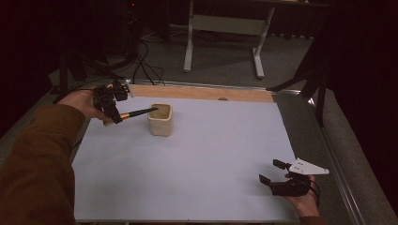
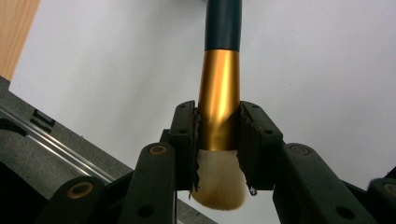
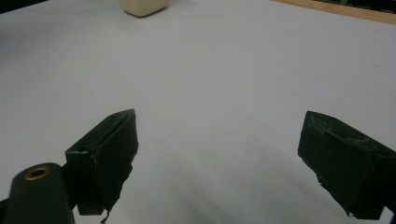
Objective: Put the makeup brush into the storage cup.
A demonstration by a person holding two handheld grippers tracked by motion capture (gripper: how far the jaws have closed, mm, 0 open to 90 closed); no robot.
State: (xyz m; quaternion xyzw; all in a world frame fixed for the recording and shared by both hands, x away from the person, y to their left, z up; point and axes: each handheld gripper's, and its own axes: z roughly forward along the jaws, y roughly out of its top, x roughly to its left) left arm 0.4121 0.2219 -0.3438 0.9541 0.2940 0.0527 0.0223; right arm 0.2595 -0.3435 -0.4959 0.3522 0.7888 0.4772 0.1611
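A makeup brush point(image 1: 136, 113) with a dark handle, gold ferrule and pale bristles is held in my left gripper point(image 1: 114, 116) at the table's far left. In the left gripper view the pads point(image 2: 187, 135) press on the gold ferrule of the brush point(image 2: 218, 107), bristles toward the camera. The handle tip reaches over the rim of a cream square cup point(image 1: 161, 120) standing upright on the white sheet. My right gripper point(image 1: 272, 171) rests near the front right, jaws wide apart with nothing between them; its gripper view point(image 3: 219, 158) shows bare sheet and the cup point(image 3: 142, 6) far off.
The white sheet point(image 1: 211, 159) covers the table, with a wooden strip point(image 1: 202, 92) along the far edge and a metal rail point(image 1: 328, 154) at the right. A desk frame and cables stand on the floor beyond.
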